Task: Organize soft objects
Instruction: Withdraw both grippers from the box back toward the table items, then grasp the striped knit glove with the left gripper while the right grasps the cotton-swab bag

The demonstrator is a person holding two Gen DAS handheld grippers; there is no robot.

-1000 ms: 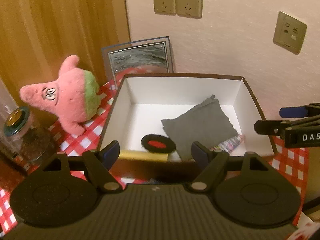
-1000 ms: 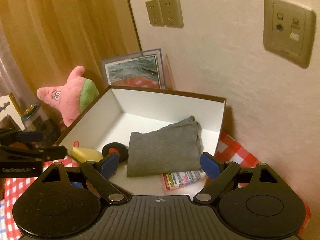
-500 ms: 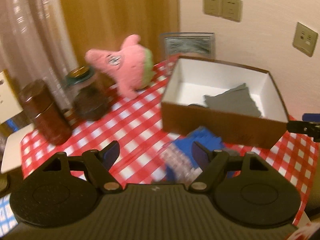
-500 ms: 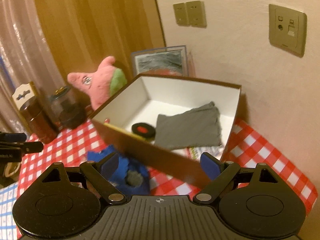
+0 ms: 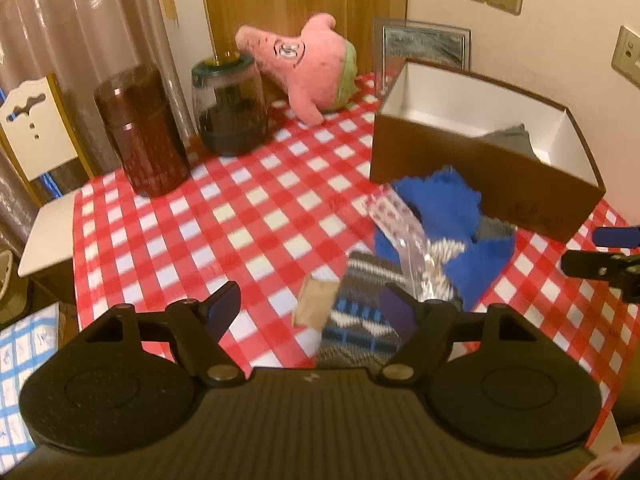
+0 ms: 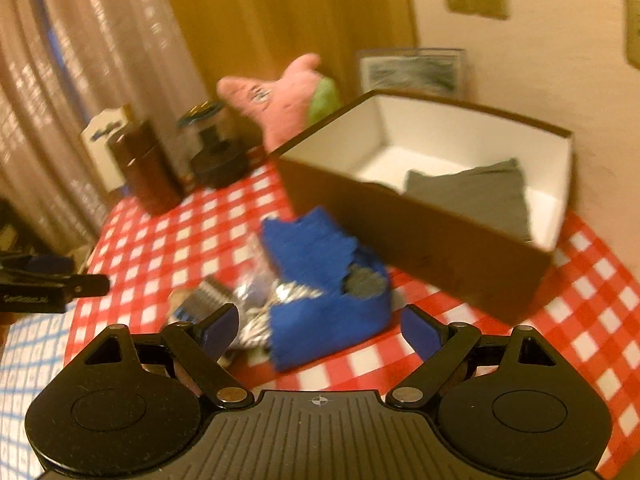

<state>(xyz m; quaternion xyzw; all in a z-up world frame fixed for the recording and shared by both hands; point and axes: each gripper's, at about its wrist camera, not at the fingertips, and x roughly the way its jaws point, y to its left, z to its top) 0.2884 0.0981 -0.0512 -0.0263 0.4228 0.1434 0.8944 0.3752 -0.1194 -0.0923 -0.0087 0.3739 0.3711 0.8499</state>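
A brown box (image 5: 472, 172) (image 6: 416, 236) with a white inside stands on the red checked cloth and holds a folded grey cloth (image 6: 472, 196) (image 5: 514, 140). In front of the box lies a heap: a blue fuzzy cloth (image 5: 444, 204) (image 6: 316, 256), a clear plastic bag (image 5: 404, 232) and a patterned knit (image 5: 360, 320). A pink star plush (image 5: 304, 64) (image 6: 280, 100) leans behind the box's left end. My left gripper (image 5: 310, 308) hangs open over the knit's near end. My right gripper (image 6: 318, 326) is open just before the blue cloth. Neither holds anything.
A dark red canister (image 5: 140, 132) and a glass jar (image 5: 230, 108) stand at the table's (image 5: 224, 220) back left. A framed picture (image 5: 424, 46) leans on the wall behind the box. A white chair back (image 5: 30, 128) is off the left edge.
Both grippers have drawn back from over the box toward the table's near side. The box interior has receded, and the heap of blue cloth, bag and knit has come into view beneath them.
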